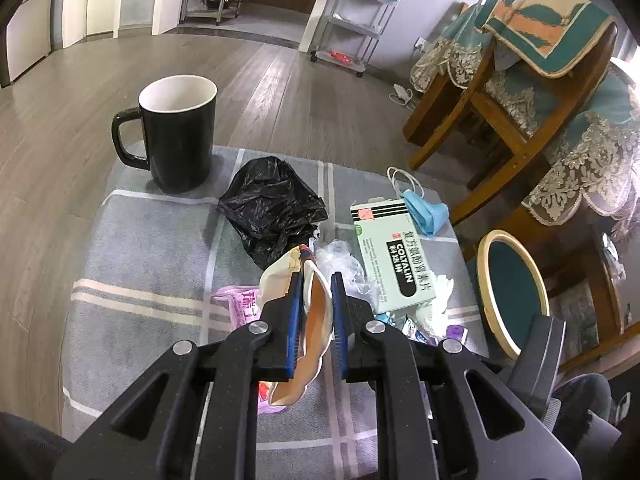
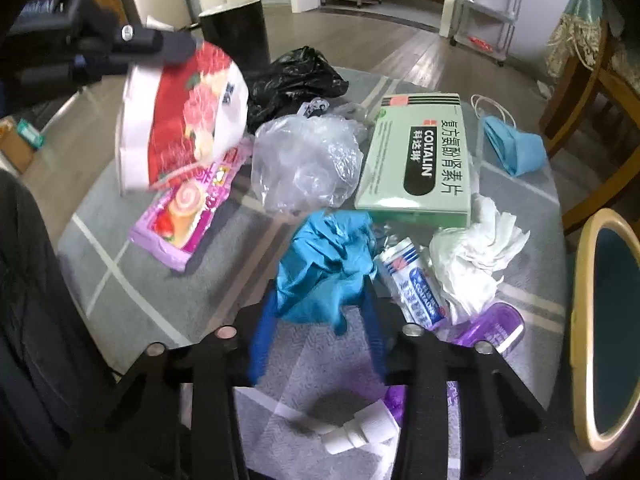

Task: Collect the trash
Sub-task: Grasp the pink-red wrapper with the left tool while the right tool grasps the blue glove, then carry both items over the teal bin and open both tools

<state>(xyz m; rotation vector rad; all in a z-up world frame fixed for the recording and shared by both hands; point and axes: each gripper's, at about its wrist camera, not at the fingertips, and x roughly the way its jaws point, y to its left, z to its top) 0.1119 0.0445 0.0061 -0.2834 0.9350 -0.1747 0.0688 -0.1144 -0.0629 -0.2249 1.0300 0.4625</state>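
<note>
My left gripper [image 1: 314, 280] is shut on a red and white paper bowl [image 1: 308, 320] and holds it above the grey cloth; the bowl also shows in the right wrist view [image 2: 184, 120], lifted at the upper left. My right gripper [image 2: 320, 308] is open, its blue fingers on either side of a crumpled blue glove [image 2: 324, 264]. A black trash bag [image 1: 272, 204] lies beside a black mug [image 1: 176, 132]. On the cloth lie a green medicine box [image 2: 416, 160], a clear plastic bag [image 2: 308, 160], a pink snack wrapper [image 2: 188, 216], a white tissue [image 2: 476, 256] and a blue face mask [image 2: 512, 148].
A small white and blue packet [image 2: 416, 280] and a purple wrapper [image 2: 492, 324] lie near the glove. A white folded scrap [image 2: 356, 428] lies under my right gripper. Wooden chairs [image 1: 500, 120] and a round stool [image 1: 512, 292] stand to the right. A metal shelf cart [image 1: 360, 12] stands behind.
</note>
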